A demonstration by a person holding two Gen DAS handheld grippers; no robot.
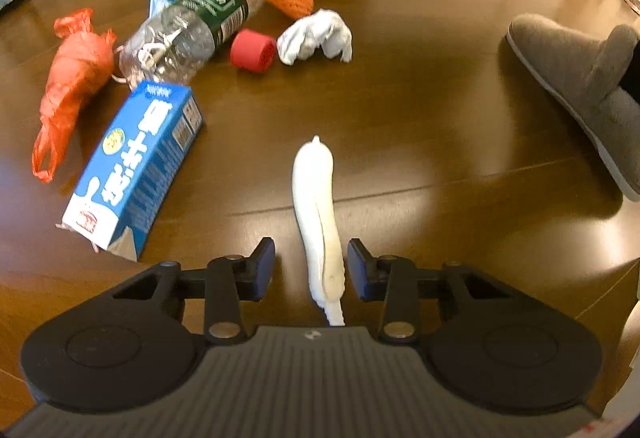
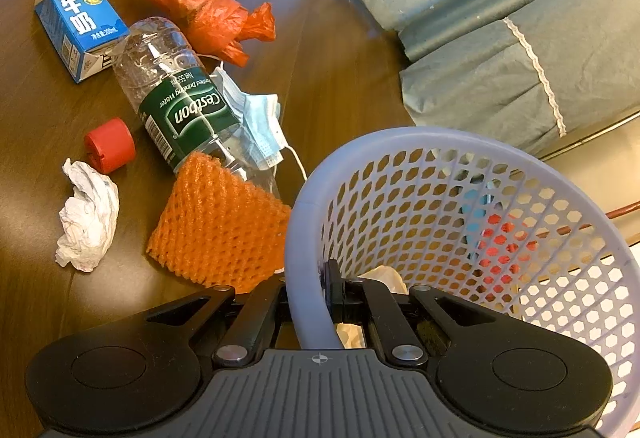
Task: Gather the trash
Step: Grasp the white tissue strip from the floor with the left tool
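Straddling one white peel (image 1: 318, 206), one carton (image 1: 136, 170), one bottle (image 1: 188, 26)

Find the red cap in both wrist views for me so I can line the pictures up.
Left wrist view: the red cap lies upper left of centre, between the bottle and the crumpled tissue.
Right wrist view: the red cap lies at the left, above the tissue and left of the bottle.
Shared landmark: the blue milk carton, near the bottle's base in both.
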